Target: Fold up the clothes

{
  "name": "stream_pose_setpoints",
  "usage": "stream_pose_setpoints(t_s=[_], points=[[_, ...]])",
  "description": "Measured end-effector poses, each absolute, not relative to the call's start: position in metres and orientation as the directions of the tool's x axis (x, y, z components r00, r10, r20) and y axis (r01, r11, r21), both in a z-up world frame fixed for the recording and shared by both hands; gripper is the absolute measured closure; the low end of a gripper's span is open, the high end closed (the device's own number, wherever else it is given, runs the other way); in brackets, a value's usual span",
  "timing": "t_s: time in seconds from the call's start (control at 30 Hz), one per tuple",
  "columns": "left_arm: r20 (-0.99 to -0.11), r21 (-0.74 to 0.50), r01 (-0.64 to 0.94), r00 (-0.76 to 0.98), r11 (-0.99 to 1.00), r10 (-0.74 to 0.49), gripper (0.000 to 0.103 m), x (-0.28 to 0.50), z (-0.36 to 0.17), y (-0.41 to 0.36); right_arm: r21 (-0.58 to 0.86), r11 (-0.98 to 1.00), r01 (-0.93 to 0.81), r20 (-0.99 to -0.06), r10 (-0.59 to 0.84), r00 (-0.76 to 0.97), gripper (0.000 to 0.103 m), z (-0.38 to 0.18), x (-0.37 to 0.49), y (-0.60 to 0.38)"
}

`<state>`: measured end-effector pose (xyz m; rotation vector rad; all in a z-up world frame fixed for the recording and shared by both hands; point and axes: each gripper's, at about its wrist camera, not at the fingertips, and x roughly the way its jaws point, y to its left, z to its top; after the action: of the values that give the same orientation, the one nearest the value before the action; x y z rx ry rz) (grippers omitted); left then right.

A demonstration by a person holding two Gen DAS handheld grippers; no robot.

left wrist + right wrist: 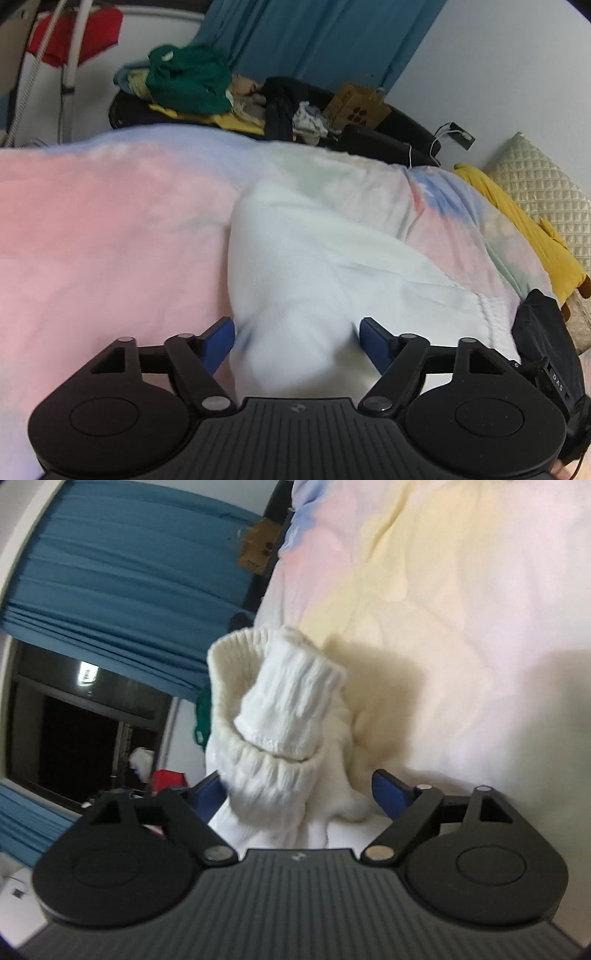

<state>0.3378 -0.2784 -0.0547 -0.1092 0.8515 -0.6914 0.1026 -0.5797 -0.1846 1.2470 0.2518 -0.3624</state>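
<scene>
A white garment (317,266) lies on the pastel bedspread (110,221). In the left wrist view my left gripper (297,341) has its blue pads wide apart, with a blurred fold of the white cloth between them. In the right wrist view my right gripper (299,794) is also spread wide, and the garment's ribbed cuff and hem (280,716) bunch up between and above its pads. I cannot tell whether either gripper pinches the cloth.
A heap of clothes (207,88) and a cardboard box (356,105) lie beyond the bed's far edge. A yellow garment (517,229) and a quilted pillow (546,195) lie at the right. A blue curtain (110,572) and a dark window (74,731) are behind.
</scene>
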Motion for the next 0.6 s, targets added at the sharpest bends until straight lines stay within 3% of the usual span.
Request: stream_pose_setpoints(t_s=[0.13,0.3,0.43,0.6], points=[[-0.640,-0.321,0.530,0.490,0.785,-0.592,0.023,0.294,-0.006,-0.252,0.807,0.390,0.443,-0.394,-0.202,0.897,0.014,-0.134,0.074,-0.563],[-0.576,-0.258,0.603,0.531,0.755,-0.621,0.019,0.229,0.070,-0.224,0.724,0.555,0.409,-0.348,-0.218,0.912,0.014,-0.055,0.039,-0.531],[-0.503,-0.176,0.651,0.585,0.738,-0.636,0.003,0.171,0.125,-0.210,0.630,0.690,0.355,-0.295,-0.210,0.932,0.013,0.008,0.015,-0.496],[-0.443,-0.123,0.668,0.625,0.734,-0.643,0.000,0.102,0.172,-0.187,0.532,0.790,0.304,-0.262,-0.188,0.947,0.013,0.052,-0.016,-0.458]])
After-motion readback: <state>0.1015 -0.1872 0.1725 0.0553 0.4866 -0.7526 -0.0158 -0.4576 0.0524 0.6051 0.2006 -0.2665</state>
